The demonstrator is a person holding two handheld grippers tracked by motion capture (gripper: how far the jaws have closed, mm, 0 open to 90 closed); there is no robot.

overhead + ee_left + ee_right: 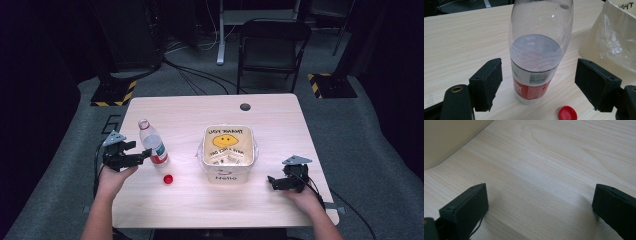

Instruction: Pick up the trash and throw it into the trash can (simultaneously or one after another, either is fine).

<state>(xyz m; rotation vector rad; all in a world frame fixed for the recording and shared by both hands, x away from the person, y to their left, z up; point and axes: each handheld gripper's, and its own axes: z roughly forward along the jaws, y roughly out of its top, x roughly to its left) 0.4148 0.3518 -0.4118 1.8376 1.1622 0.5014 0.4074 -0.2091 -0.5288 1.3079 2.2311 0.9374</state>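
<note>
A clear plastic bottle (152,143) with a red label stands uncapped on the wooden table (185,112), left of centre. Its red cap (168,179) lies on the table just in front of it. My left gripper (140,156) is open beside the bottle's lower part; in the left gripper view the bottle (537,52) stands between the two spread jaws without touching them, and the cap (567,113) lies at the lower right. My right gripper (271,181) is open low over bare table at the right, near the bin, with nothing between its pads (469,207).
A cream square bin (227,152) lined with a plastic bag that has a yellow smiley on it stands in the table's middle. The bin's side (446,137) fills the upper left of the right gripper view. A black folding chair (270,47) and cables are behind the table.
</note>
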